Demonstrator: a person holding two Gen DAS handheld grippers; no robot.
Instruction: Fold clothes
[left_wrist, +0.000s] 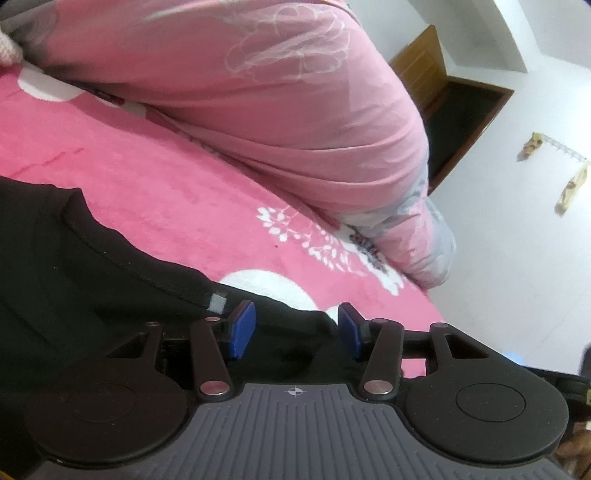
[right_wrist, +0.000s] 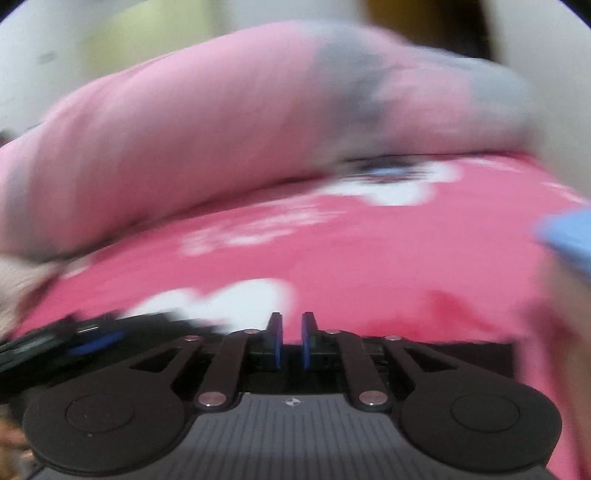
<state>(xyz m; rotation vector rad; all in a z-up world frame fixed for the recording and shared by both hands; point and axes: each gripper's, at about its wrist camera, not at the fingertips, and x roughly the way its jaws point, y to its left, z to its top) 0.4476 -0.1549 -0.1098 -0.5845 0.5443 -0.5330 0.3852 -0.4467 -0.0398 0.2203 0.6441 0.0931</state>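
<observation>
A black garment (left_wrist: 74, 280) lies on the pink bedspread (left_wrist: 155, 184), with a small grey tag on its seam. My left gripper (left_wrist: 295, 328) stands open over the garment's edge, the cloth lying between and under its blue pads (left_wrist: 242, 328). The right wrist view is blurred by motion. There my right gripper (right_wrist: 291, 339) is nearly closed, and a dark strip of the black garment (right_wrist: 443, 354) runs across at the level of its pads, so it looks shut on that edge. The left gripper (right_wrist: 92, 343) shows blurred at the lower left of that view.
A bulky pink quilt (left_wrist: 277, 110) is heaped along the far side of the bed. The bed's edge (left_wrist: 424, 295) drops off to the right toward a white wall and a brown door frame (left_wrist: 469, 122). A blurred blue object (right_wrist: 569, 236) sits at the right.
</observation>
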